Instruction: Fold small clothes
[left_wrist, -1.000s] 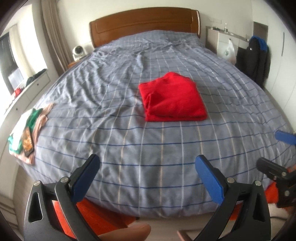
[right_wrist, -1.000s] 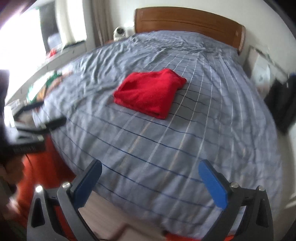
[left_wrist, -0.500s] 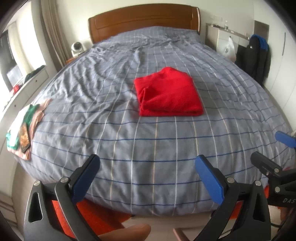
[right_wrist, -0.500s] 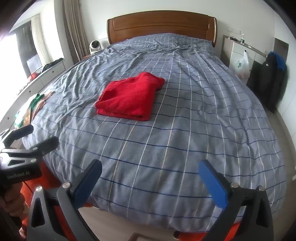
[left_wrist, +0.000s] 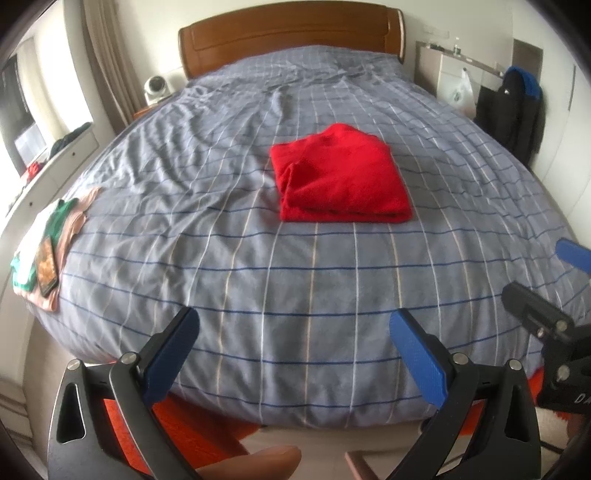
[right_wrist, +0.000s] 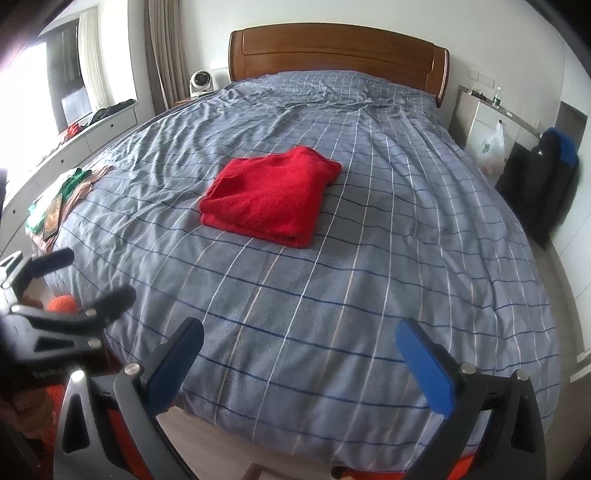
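Since a second ago both of my tools have drifted slightly and steadied, so the right wrist view, smeared with motion then, is sharp now, and the red garment sits a little more centred ahead of me. Held in my left hand, the left gripper (left_wrist: 293, 350) hangs off the foot of the bed with its blue-padded jaws spread wide and nothing between them. Just the same, the right gripper (right_wrist: 299, 356) stands apart and empty, its blue pads framing bare cover.

Beyond both, the grey-blue checked bed cover (left_wrist: 258, 288) stretches smooth near me and wrinkled toward the curved brown wooden headboard (right_wrist: 338, 51). On its middle, well apart from either tool, lies the folded red knitted garment (left_wrist: 341, 181), a tidy rectangle with its doubled edge facing me. By my judgement that piece is done and I hold back because nothing needs gripping. At the bed's left edge rests a small heap of green, white and pink clothes (left_wrist: 40, 251) with a dark printed card on top, probably placed aside as the next work or the finished stack; which one, I cannot tell.

Much is cut off: a fingertip (left_wrist: 255, 461) shows at the bottom of the left view, the orange cloth (left_wrist: 184, 432) below the bed is mostly hidden, and the items on the white window ledge (right_wrist: 92, 125) are too small to name.
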